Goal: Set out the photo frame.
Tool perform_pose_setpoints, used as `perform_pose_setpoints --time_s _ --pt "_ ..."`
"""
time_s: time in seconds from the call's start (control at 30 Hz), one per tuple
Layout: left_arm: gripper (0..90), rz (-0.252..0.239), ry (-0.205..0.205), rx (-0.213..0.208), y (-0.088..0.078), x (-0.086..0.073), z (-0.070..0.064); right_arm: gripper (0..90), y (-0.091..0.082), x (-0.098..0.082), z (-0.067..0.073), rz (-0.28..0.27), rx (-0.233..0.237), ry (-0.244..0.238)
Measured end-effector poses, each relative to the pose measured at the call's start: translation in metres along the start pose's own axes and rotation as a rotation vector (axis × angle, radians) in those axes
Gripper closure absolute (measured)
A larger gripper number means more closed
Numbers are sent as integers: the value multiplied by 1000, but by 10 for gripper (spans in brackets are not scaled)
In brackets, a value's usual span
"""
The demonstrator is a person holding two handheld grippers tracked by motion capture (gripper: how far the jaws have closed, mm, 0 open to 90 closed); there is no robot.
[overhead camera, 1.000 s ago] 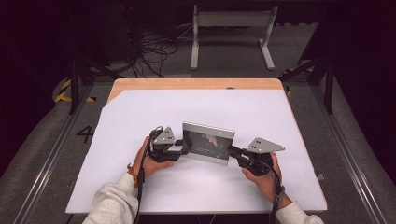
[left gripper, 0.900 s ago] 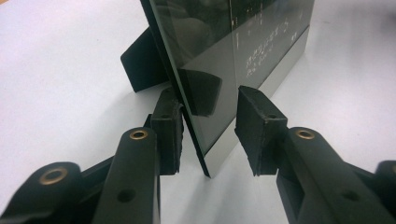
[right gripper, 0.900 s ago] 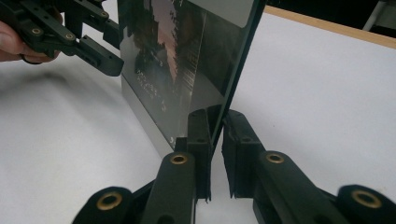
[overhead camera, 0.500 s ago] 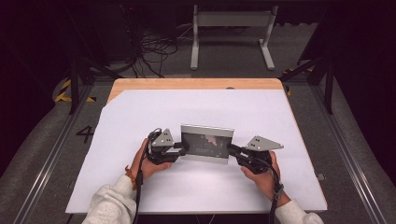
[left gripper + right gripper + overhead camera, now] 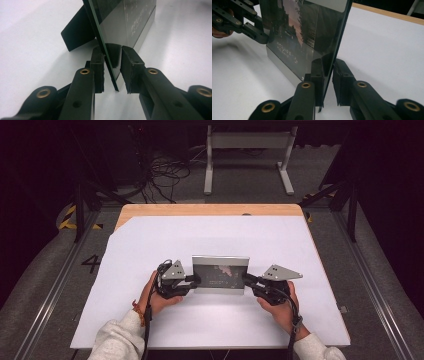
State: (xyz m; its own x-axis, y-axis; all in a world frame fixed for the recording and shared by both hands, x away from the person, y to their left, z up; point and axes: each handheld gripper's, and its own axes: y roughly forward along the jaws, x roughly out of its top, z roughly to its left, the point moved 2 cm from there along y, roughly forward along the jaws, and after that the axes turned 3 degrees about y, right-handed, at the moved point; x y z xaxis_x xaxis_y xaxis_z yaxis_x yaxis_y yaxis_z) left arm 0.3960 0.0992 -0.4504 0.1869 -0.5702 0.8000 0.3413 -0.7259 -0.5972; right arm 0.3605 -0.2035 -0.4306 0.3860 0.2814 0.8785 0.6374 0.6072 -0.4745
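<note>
A picture frame (image 5: 220, 275) with a dark glass front and silver border stands upright on the white table (image 5: 220, 235), propped by a black back stand (image 5: 75, 32). My left gripper (image 5: 196, 281) is at the frame's left edge. In the left gripper view that edge (image 5: 125, 22) lies between the jaws (image 5: 112, 72), which have just been closing. One pad is against the back and the other is a little off the glass. My right gripper (image 5: 246, 279) is at the right edge, its pads (image 5: 327, 75) pressed on both faces of the frame (image 5: 307, 30).
A white sheet covers the wooden table, whose bare far edge (image 5: 210, 209) shows at the back. Beyond it are a grey metal stand (image 5: 247, 150) and loose cables (image 5: 160, 170) on the floor. Rails run along both sides.
The left gripper's jaws have drawn closer around the frame's left edge. Both hands and the frame have stayed nearly where they were.
</note>
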Motion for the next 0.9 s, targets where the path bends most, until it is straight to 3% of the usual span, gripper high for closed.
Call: perform_pose_setpoints --time_s 0.43,0.9 --pt "728 8 0 5 1 0 -2 793 0 0 1 5 -12 -13" --pt "722 29 33 23 -4 1 -7 824 -5 2 1 29 -19 -76"
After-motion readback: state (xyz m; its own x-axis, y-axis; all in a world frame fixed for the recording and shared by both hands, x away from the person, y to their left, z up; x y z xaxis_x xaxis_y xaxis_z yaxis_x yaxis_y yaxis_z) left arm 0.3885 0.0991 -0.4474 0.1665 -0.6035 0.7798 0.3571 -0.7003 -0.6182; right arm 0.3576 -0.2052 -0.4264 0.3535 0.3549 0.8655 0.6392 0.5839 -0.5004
